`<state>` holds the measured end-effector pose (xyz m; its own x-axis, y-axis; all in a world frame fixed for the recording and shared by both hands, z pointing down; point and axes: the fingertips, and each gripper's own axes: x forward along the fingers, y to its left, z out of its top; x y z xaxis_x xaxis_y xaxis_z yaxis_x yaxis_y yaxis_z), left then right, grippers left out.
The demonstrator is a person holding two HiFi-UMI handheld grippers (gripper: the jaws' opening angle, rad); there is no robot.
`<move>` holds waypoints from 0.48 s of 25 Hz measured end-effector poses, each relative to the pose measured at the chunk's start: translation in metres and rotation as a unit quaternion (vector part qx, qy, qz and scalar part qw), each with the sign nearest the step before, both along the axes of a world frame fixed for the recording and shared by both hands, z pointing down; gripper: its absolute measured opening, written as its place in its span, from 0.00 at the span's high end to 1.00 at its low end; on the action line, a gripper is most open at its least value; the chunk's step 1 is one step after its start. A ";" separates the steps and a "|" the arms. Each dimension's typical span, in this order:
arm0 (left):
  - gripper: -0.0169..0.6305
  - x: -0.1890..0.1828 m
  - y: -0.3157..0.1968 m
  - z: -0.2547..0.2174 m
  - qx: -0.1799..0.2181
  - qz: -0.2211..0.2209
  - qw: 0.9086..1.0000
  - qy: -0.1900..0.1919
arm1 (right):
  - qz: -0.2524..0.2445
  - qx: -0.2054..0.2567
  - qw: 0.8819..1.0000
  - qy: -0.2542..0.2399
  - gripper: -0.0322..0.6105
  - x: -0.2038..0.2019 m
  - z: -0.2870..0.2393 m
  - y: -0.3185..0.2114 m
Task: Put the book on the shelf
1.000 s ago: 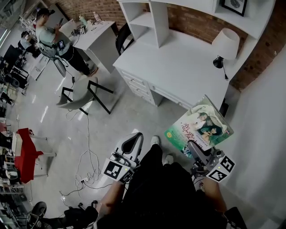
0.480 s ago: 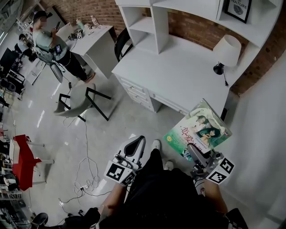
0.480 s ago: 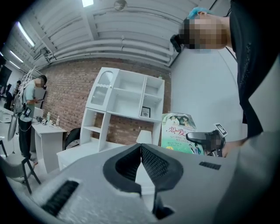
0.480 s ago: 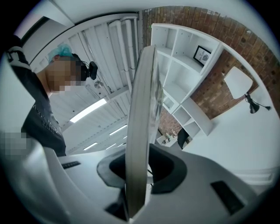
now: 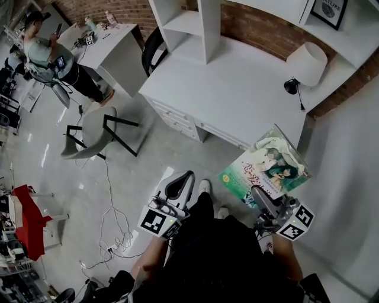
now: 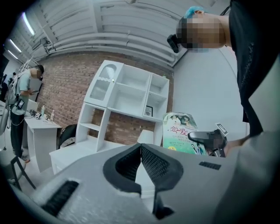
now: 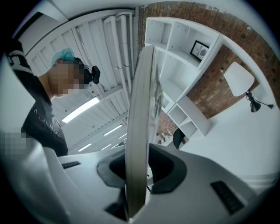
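A thin book [image 5: 266,168] with a green illustrated cover is held up in front of the white desk [image 5: 237,89]. My right gripper [image 5: 256,193] is shut on its lower edge. In the right gripper view the book [image 7: 142,109] stands edge-on between the jaws of the right gripper [image 7: 139,168]. The white shelf unit [image 5: 198,23] rises at the back of the desk, and its open compartments [image 6: 131,94] are seen in the left gripper view. My left gripper [image 5: 176,188] hangs lower left of the book with its jaws shut on nothing; the pads [image 6: 151,164] meet.
A white lamp [image 5: 305,59] stands on the desk's right end, with a framed picture [image 5: 330,10] above it. A grey chair [image 5: 89,133] and floor cables [image 5: 112,219] lie to the left. A person [image 5: 44,50] stands by a second table [image 5: 109,38] far left.
The desk and shelf have slid a little left and nearer in the head view. The book stays held in the right gripper, and the left gripper keeps its place.
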<state>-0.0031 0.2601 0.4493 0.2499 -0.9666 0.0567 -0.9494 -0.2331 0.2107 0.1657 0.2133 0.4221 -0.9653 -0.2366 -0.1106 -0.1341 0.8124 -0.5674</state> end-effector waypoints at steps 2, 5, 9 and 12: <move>0.95 -0.008 -0.010 0.005 -0.007 0.007 1.000 0.006 | 0.011 -0.006 1.000 0.002 0.82 -0.010 0.003 -0.010; 0.95 -0.025 -0.023 0.015 -0.014 0.015 1.000 0.013 | 0.030 -0.006 1.000 0.003 0.83 -0.026 0.004 -0.024; 0.95 -0.044 -0.040 0.025 -0.025 0.027 0.999 0.032 | 0.040 0.002 0.999 -0.004 0.83 -0.046 -0.004 -0.037; 0.95 -0.054 -0.053 0.030 -0.020 0.041 0.999 0.030 | 0.049 0.011 0.999 -0.006 0.83 -0.057 -0.009 -0.046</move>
